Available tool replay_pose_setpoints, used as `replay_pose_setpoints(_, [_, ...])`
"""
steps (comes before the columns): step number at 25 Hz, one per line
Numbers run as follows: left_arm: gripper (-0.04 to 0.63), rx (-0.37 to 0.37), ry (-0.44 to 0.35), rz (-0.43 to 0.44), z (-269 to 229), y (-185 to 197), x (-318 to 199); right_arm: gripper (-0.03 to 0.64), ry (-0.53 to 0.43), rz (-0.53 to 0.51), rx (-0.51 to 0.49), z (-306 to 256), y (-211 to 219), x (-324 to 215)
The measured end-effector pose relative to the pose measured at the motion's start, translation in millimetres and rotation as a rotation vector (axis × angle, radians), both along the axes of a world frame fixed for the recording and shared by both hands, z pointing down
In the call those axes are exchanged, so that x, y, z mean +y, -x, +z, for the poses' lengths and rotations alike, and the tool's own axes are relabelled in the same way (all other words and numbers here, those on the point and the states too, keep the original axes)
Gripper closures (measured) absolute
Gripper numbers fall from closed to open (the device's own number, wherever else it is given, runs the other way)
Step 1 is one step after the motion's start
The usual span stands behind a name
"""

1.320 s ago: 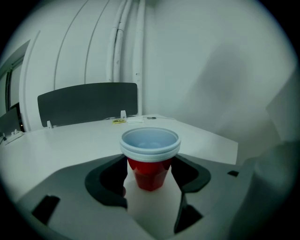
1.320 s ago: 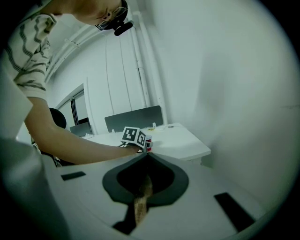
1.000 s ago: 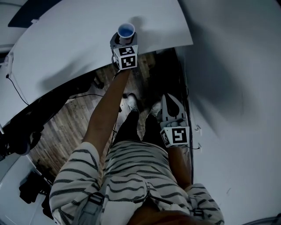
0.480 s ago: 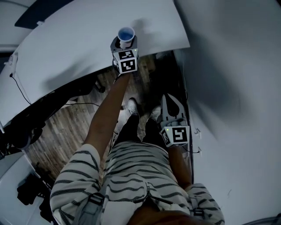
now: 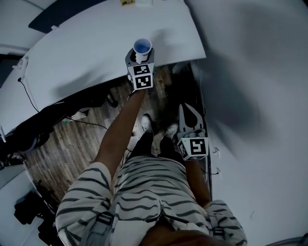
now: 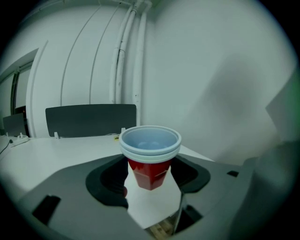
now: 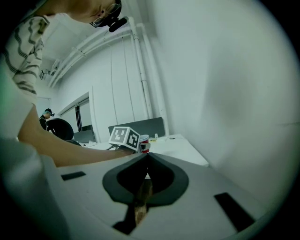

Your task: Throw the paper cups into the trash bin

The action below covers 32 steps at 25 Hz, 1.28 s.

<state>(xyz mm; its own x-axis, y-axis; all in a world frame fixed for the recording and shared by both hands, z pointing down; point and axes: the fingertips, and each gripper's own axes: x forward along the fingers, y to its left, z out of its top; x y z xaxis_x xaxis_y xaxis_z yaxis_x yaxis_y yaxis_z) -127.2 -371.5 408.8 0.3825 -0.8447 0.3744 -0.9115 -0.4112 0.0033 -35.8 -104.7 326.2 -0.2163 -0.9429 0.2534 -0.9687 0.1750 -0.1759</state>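
Note:
Stacked paper cups (image 6: 150, 157), red outside and pale blue inside, stand upright between the jaws of my left gripper (image 6: 150, 177), which is shut on them. In the head view the cups (image 5: 142, 46) and left gripper (image 5: 141, 54) sit over the front edge of the white table (image 5: 82, 53). My right gripper (image 5: 188, 126) hangs low by the person's right side, over the floor; its jaws (image 7: 145, 159) are shut with nothing in them. From the right gripper view I see the red cups (image 7: 144, 143) beside the left gripper's marker cube (image 7: 124, 137). No trash bin shows in any view.
A white wall (image 5: 250, 96) runs close along the right. Below the table lie wooden floor (image 5: 72, 139), dark cables (image 5: 91, 124) and the person's shoes (image 5: 147, 122). A dark partition panel (image 6: 91, 119) stands at the table's far side, with small items (image 5: 128, 3) near it.
The head view has shifted, so the table and cups sit a little lower in the picture. My left gripper stays shut on the cups near the table edge. The right gripper has barely moved.

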Motion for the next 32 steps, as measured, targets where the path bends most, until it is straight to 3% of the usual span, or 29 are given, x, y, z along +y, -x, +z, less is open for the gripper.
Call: replay_pose_setpoints(32, [0.293, 0.065, -0.112, 0.072, -98.1, -28.0, 136.2, 0.606, -0.154, 0.02, 0.029, -63.9, -35.5, 43.6])
